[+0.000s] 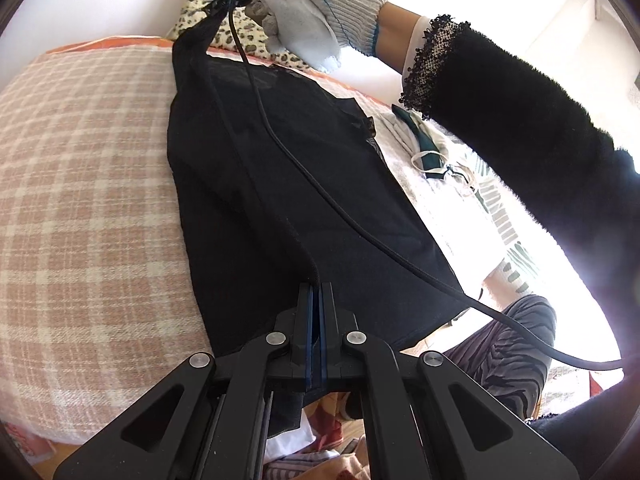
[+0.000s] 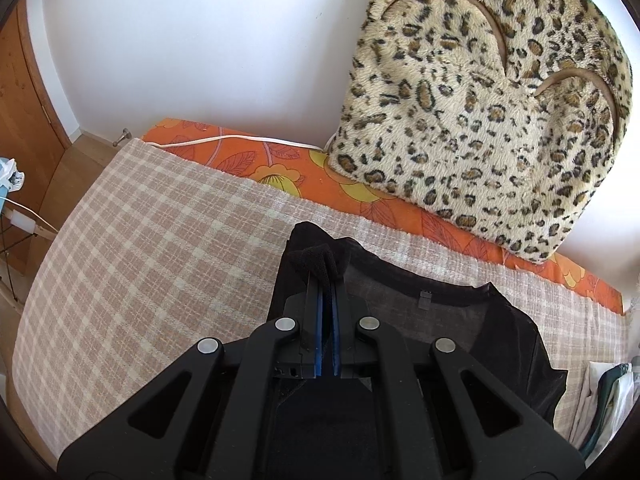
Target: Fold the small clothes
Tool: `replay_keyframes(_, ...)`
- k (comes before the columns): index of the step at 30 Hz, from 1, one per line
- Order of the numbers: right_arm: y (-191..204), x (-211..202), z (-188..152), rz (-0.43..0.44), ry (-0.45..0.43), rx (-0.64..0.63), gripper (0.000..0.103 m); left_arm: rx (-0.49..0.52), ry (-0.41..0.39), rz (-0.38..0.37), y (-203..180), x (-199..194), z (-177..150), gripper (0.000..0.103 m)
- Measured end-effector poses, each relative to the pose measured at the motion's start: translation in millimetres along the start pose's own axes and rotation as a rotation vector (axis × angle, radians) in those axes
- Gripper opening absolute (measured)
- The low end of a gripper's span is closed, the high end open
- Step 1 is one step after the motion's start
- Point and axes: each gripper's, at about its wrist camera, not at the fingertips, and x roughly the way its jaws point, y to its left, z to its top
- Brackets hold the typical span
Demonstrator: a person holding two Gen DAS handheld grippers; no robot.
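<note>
A black sheer top [image 1: 280,184] is stretched in the air above a pink-and-cream checked blanket [image 1: 80,184]. My left gripper [image 1: 318,292] is shut on its near lower edge. My right gripper [image 2: 327,276] is shut on a bunched shoulder corner of the same top [image 2: 500,344], whose neckline with a label hangs over the blanket [image 2: 160,240]. In the left wrist view the gloved right hand [image 1: 312,12] holds the far corner up high, and a black cable [image 1: 320,196] crosses the garment.
A leopard-print cushion [image 2: 480,120] leans on the white wall at the back. An orange floral sheet [image 2: 248,160] edges the bed. A pile of white and green clothes [image 1: 440,160] lies to the right. A wooden door [image 2: 24,120] is at the left.
</note>
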Motion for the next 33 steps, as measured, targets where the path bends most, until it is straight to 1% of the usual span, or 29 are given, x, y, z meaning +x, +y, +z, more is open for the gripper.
replay_keyframes(4, -29, -1, -7, -0.027, 0.005, 0.034, 0.004, 0.042, 0.037, -0.01, -13, 20, 3, 0.001)
replay_keyframes(8, -47, 9, -19, -0.051, 0.025, 0.048, 0.004, 0.058, 0.07, -0.006, -17, 30, -3, 0.001)
replay_keyframes(11, -54, 20, -27, -0.085, 0.042, 0.044, 0.004, 0.063, 0.084, -0.005, -20, 37, -4, 0.001)
replay_keyframes(16, -64, 35, -37, -0.11, 0.064, 0.056, 0.004, 0.076, 0.098, -0.018, -30, 48, -2, 0.001)
replay_keyframes(19, -66, 42, -39, -0.126, 0.071, 0.05, 0.004, 0.078, 0.125, -0.054, -37, 54, -1, 0.001)
replay_keyframes(20, -67, 44, -40, -0.123, 0.074, 0.05, 0.004, 0.087, 0.135, -0.053, -40, 57, -1, 0.001)
replay_keyframes(21, -68, 46, -40, -0.098, 0.081, 0.053, 0.004, 0.103, 0.14, -0.04, -44, 59, 0, 0.002)
replay_keyframes(22, -68, 47, -40, -0.079, 0.09, 0.057, 0.004, 0.121, 0.142, -0.035, -48, 59, 0, 0.008)
replay_keyframes(23, -68, 47, -41, -0.084, 0.089, 0.059, 0.005, 0.136, 0.147, -0.028, -51, 59, 0, 0.016)
replay_keyframes(24, -68, 46, -42, -0.083, 0.091, 0.056, 0.014, 0.146, 0.145, -0.017, -52, 57, -1, 0.019)
replay_keyframes(25, -69, 45, -43, -0.077, 0.093, 0.053, 0.022, 0.149, 0.146, -0.01, -54, 55, -1, 0.026)
replay_keyframes(26, -71, 41, -44, -0.081, 0.086, 0.053, 0.045, 0.148, 0.143, -0.02, -57, 54, -1, 0.026)
replay_keyframes(27, -73, 35, -46, -0.094, 0.066, 0.056, 0.057, 0.142, 0.138, -0.03, -57, 49, -2, 0.026)
replay_keyframes(29, -82, 20, -50, -0.088, 0.039, 0.075, 0.058, 0.14, 0.125, -0.05, -54, 35, -6, 0.026)
replay_keyframes(30, -88, 12, -53, -0.084, 0.036, 0.093, 0.058, 0.149, 0.108, -0.046, -53, 28, -8, 0.027)
replay_keyframes(31, -95, 1, -56, -0.077, 0.032, 0.111, 0.058, 0.161, 0.085, -0.025, -52, 20, -11, 0.027)
replay_keyframes(33, -107, -22, -66, -0.038, 0.028, 0.128, 0.058, 0.175, 0.041, 0.035, -44, 4, -15, 0.027)
